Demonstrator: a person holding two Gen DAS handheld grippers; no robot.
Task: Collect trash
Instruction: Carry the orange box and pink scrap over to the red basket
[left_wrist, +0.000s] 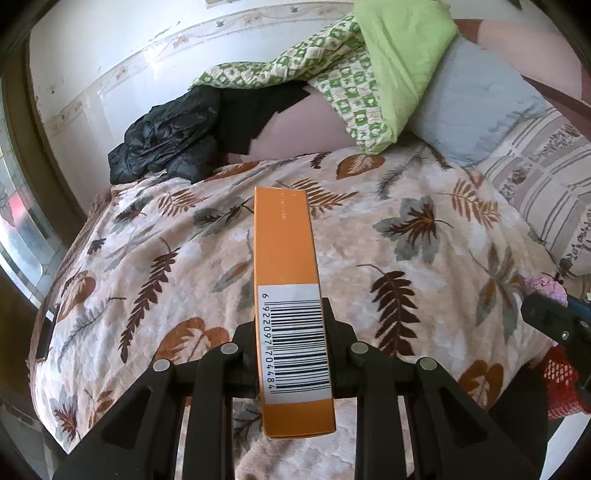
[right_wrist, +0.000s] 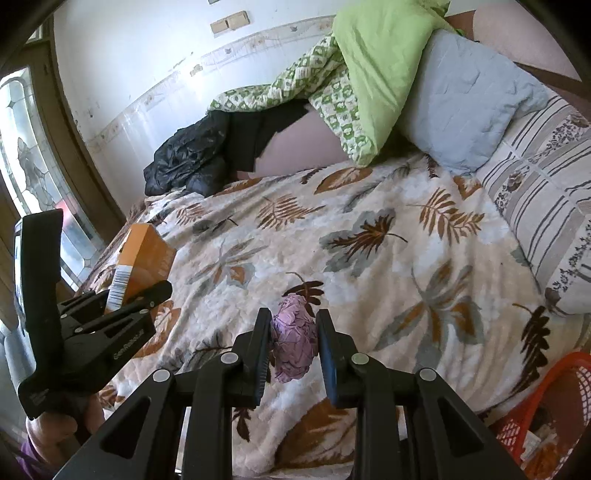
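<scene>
Orange cardboard marks what we see first: the left gripper (left_wrist: 291, 354) is clamped on a long orange box (left_wrist: 286, 273), its jaws pressing the two narrow sides near the barcode label (left_wrist: 297, 343), with the box projecting forward above the bed. In the right wrist view we see the same box (right_wrist: 147, 254) at the left, held in the left gripper (right_wrist: 122, 299), with a hand (right_wrist: 55, 432) wrapped around that gripper's handle below it. The right gripper (right_wrist: 293, 343) is closed on a crumpled pink paper wad (right_wrist: 293, 343), the jaws narrow and pinching it from both sides; the wad hangs clear of the bedding. In the left wrist view the wad (left_wrist: 546, 288) appears at the right edge, at the tip of the right gripper (left_wrist: 554, 321).

Beneath both grippers lies a cream blanket with brown and grey leaves (right_wrist: 369, 258), covering the bed. At the near right we see an orange mesh basket (right_wrist: 546, 413) beside the bed. Farther off, a striped floral pillow (right_wrist: 546, 206) lies at the right, with a pale blue pillow (right_wrist: 465, 99) behind it and a green quilt (right_wrist: 373, 70) heaped against it. A black jacket (right_wrist: 188, 162) lies at the far left, against the white wall (right_wrist: 140, 55).
</scene>
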